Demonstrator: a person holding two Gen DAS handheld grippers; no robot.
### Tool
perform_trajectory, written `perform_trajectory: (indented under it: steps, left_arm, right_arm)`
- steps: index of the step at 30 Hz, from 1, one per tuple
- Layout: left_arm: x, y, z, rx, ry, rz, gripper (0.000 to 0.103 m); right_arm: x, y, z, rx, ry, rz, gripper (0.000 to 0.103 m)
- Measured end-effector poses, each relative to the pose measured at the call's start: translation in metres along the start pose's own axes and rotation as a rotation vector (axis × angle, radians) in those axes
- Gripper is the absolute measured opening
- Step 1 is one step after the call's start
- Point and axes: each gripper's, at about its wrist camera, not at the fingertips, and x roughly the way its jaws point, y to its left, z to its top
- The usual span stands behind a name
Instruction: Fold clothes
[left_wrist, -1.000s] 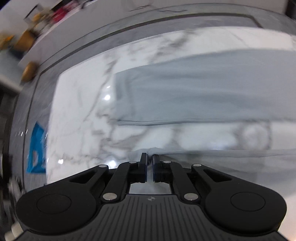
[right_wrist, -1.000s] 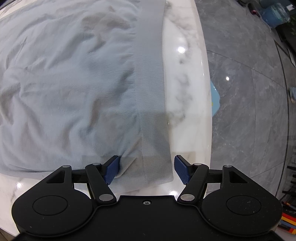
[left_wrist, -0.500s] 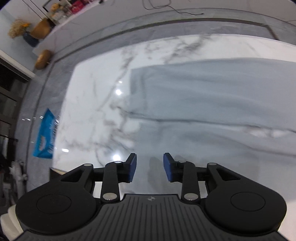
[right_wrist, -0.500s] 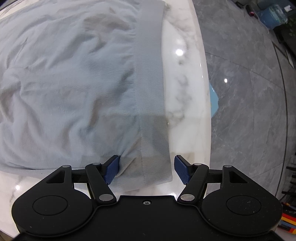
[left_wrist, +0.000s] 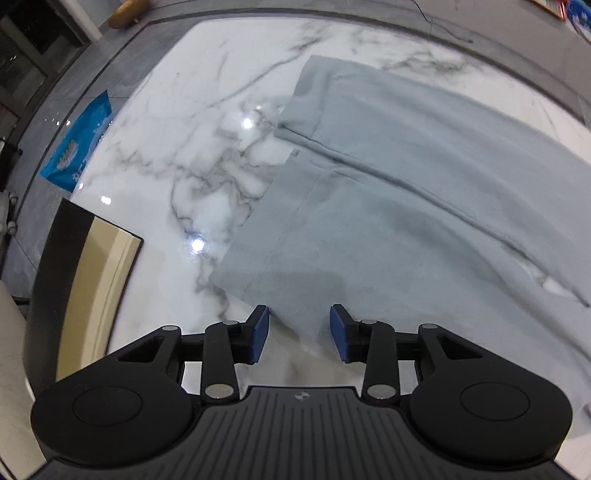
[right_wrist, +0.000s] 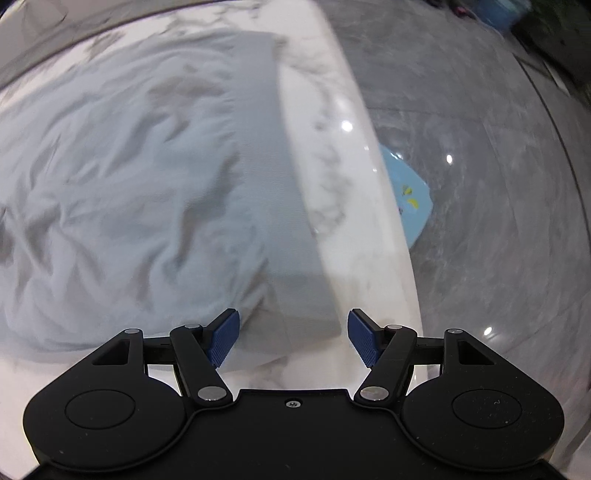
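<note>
On marble table (left_wrist: 207, 155), grey trousers (left_wrist: 424, 184) — left tool (left_wrist: 299, 334) agape at hem, right tool (right_wrist: 293, 338) agape at waistband.

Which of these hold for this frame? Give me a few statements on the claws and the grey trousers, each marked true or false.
1. The left claw is open. True.
2. The right claw is shut on the waistband. False: it is open, the waistband end lying between its fingers.
3. The grey trousers lie on a marble table. True.
4. The trouser legs hang off the table. False: both leg ends rest on it.
</note>
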Motion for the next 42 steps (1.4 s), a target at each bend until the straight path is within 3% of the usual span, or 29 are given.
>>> perform_trajectory:
  steps: [1,2,5,8,11,16,17,18,20,23,25,31,35,37,42]
  left_arm:
    - [0.000,0.001,-0.001,-0.005,-0.002,-0.013,0.026]
    - [-0.001,0.003,-0.002,-0.014,-0.004,-0.032,0.018]
    - [-0.002,-0.004,-0.004,0.026,-0.008,-0.028,0.004]
    - [-0.001,-0.014,-0.006,0.086,-0.014,0.011,0.002]
    - [-0.001,-0.019,-0.008,0.119,-0.014,0.033,0.002]
    - [0.000,-0.022,-0.011,0.155,0.002,0.058,0.001]
    - [0.000,-0.023,-0.012,0.160,0.005,0.061,0.001]
    - [0.000,-0.023,-0.013,0.166,0.008,0.064,0.001]
    - [0.000,-0.022,-0.015,0.168,0.014,0.065,0.001]
    - [-0.001,-0.019,-0.018,0.163,0.014,0.075,0.001]
    - [-0.006,-0.017,-0.021,0.162,-0.001,0.090,0.001]
    - [-0.022,-0.013,-0.025,0.174,-0.008,0.101,0.001]
    - [-0.024,-0.013,-0.032,0.213,0.023,0.109,0.001]
    - [-0.023,-0.012,-0.036,0.228,0.025,0.110,0.001]
    - [-0.033,-0.008,-0.034,0.209,-0.005,0.010,0.007]
  right_arm:
    - [0.002,-0.007,-0.001,0.032,-0.005,0.007,0.064]
    - [-0.034,-0.011,-0.013,0.053,-0.008,0.013,0.064]
    - [0.005,-0.020,0.002,0.106,-0.007,0.039,0.064]
    - [0.034,-0.026,0.016,0.135,-0.012,0.053,0.064]
    - [0.028,-0.028,0.014,0.165,-0.020,0.094,0.064]
    - [-0.014,-0.013,-0.013,0.190,-0.008,0.113,0.061]
    - [-0.012,-0.012,-0.019,0.190,-0.002,0.112,0.056]
    - [-0.010,-0.010,-0.020,0.187,-0.002,0.115,0.040]
    - [-0.009,-0.002,-0.021,0.171,-0.017,0.099,0.032]
    - [-0.018,0.008,-0.032,0.156,-0.040,0.061,0.008]
    - [-0.032,0.002,-0.032,0.184,-0.084,-0.009,0.007]
    - [-0.057,0.006,-0.046,0.173,-0.099,-0.082,0.007]
    - [-0.053,-0.005,-0.045,0.162,-0.114,-0.097,0.009]
    - [-0.045,-0.002,-0.044,0.139,-0.116,-0.099,0.014]
    - [-0.048,-0.002,-0.058,0.031,-0.165,-0.103,0.023]
